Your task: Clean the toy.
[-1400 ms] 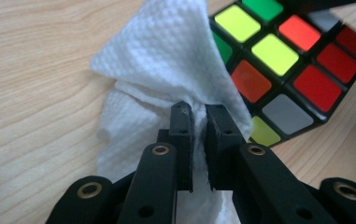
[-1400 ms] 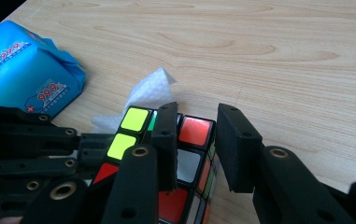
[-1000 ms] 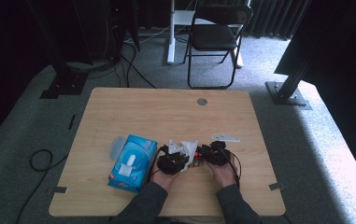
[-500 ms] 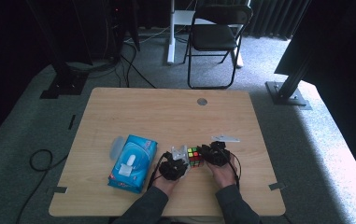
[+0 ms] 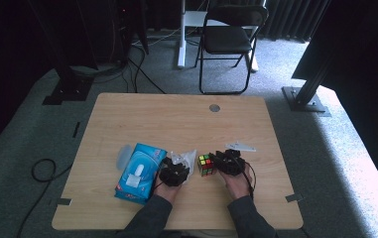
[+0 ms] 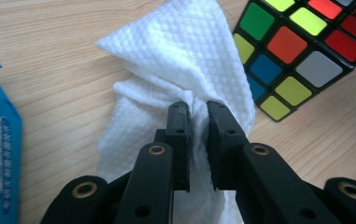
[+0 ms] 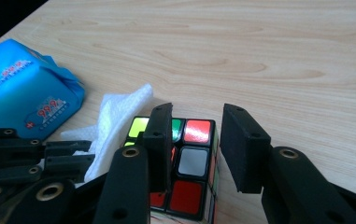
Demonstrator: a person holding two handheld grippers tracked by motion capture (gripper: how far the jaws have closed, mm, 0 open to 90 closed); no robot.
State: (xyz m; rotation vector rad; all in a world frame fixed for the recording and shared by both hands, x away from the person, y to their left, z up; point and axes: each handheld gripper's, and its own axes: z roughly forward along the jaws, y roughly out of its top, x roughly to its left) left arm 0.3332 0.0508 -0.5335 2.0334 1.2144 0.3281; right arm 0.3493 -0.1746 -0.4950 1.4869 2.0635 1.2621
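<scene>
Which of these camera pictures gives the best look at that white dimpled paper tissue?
The left gripper view: the white dimpled paper tissue is seen up close, its texture plain, pinched between the left gripper's jaws. The high view shows it small, beside the multicoloured puzzle cube. The right gripper view catches one corner behind that cube.

Dimpled white tissue (image 6: 185,60) – glossy plastic cube (image 6: 302,46) – matt wood table (image 5: 176,119)
</scene>
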